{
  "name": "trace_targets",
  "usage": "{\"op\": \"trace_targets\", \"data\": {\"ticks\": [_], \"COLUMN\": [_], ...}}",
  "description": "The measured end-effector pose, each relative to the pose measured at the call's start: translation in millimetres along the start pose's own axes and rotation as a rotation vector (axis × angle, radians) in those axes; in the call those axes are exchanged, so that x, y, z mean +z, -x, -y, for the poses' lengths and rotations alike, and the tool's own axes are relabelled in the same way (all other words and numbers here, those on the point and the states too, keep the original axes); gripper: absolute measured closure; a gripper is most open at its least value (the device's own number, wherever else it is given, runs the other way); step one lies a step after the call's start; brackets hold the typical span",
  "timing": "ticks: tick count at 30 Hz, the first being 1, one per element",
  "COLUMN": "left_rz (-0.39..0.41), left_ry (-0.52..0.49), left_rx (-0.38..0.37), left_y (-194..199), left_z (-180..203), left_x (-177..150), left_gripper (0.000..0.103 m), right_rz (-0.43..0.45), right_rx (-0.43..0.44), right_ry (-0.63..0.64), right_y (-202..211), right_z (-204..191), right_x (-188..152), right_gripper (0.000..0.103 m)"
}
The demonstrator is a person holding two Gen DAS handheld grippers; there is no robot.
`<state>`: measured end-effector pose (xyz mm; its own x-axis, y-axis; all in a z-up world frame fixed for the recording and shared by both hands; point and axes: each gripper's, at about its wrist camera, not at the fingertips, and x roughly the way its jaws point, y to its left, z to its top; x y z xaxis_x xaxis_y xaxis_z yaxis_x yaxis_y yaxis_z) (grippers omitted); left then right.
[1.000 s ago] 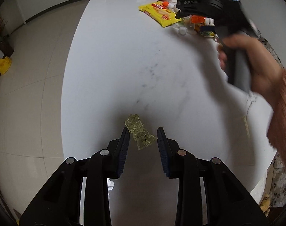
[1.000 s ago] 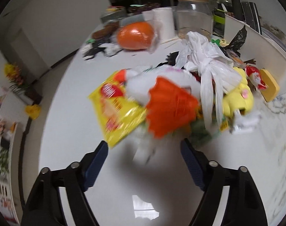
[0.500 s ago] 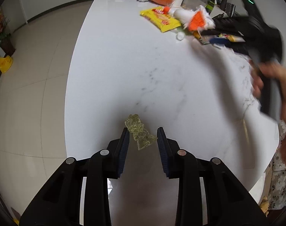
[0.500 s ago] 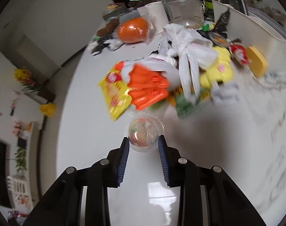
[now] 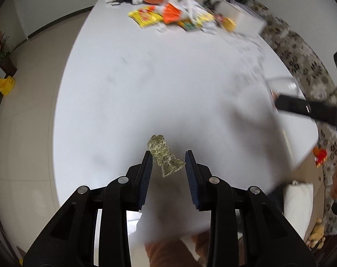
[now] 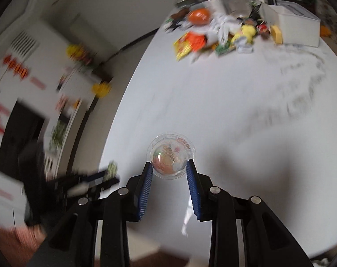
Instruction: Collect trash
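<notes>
- Midway: left gripper (image 5: 167,163) closed on crumpled wrapper (image 5: 165,159), right gripper (image 6: 169,170) clamping clear cup (image 6: 170,155).
- Left to collect: litter pile (image 6: 215,35) at far end of table (image 5: 146,77).

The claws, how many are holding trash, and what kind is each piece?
Crumpled clear wrapper, in the left claw: 1
Clear plastic cup, in the right claw: 1
Total: 2 pieces held, one per claw.
</notes>
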<state>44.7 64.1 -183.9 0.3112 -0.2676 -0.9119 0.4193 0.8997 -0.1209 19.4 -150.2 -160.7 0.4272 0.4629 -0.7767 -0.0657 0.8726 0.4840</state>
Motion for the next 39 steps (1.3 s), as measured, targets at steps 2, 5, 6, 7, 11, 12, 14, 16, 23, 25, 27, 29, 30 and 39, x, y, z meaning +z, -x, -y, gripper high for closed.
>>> {"op": "trace_targets", "data": {"ticks": [2,5,6,7,11,12,14,16,23,25,27,29,30,39], "left_rz": [-0.027,-0.082,-0.099,-0.124,-0.219,-0.239,-0.271,-0.289,-0.366,-0.382,-0.388,-0.381,-0.384,-0.201], "left_ry": [-0.002,0.011,0.013,0.019,0.021,0.017,0.014,0.030,0.096,0.121,0.128,0.123,0.120,0.077], "left_rx": [0.013,0.009,0.007,-0.001,-0.013,-0.011,-0.017,-0.023,0.086,0.091,0.099,0.105,0.106,0.103], "left_y": [2,-2,-6,-15,-62,-81,-119,-164,-287,-294,-293,-282,-276,-94], "left_z": [19,51,61,71,99,106,115,119,104,99,97,96,94,81], "left_x": [-28,-73,-86,-100,-146,-156,-175,-189,-214,-218,-223,-223,-223,-180], "left_gripper": [0.073,0.073,0.073,0.073,0.073,0.073,0.073,0.071,0.024,0.024,0.024,0.024,0.024,0.016], "right_rz": [-0.044,-0.115,-0.133,-0.154,-0.215,-0.224,-0.239,-0.236,-0.286,-0.291,-0.287,-0.282,-0.278,-0.130], "right_rx": [0.004,-0.005,-0.010,-0.016,-0.055,-0.070,-0.104,-0.143,-0.308,-0.312,-0.313,-0.314,-0.308,-0.176], "right_ry": [0.047,0.073,0.074,0.068,0.035,0.021,-0.007,-0.021,-0.049,-0.063,-0.054,-0.039,-0.034,0.051], "right_y": [16,33,35,36,12,0,-25,-51,-128,-131,-127,-121,-117,-6], "right_z": [3,17,24,34,71,84,107,129,185,188,191,187,184,106], "right_x": [-44,-109,-127,-149,-202,-215,-233,-247,-282,-285,-290,-288,-284,-218], "right_gripper": [0.071,0.071,0.071,0.071,0.071,0.071,0.071,0.060,0.035,0.034,0.030,0.028,0.028,0.019]}}
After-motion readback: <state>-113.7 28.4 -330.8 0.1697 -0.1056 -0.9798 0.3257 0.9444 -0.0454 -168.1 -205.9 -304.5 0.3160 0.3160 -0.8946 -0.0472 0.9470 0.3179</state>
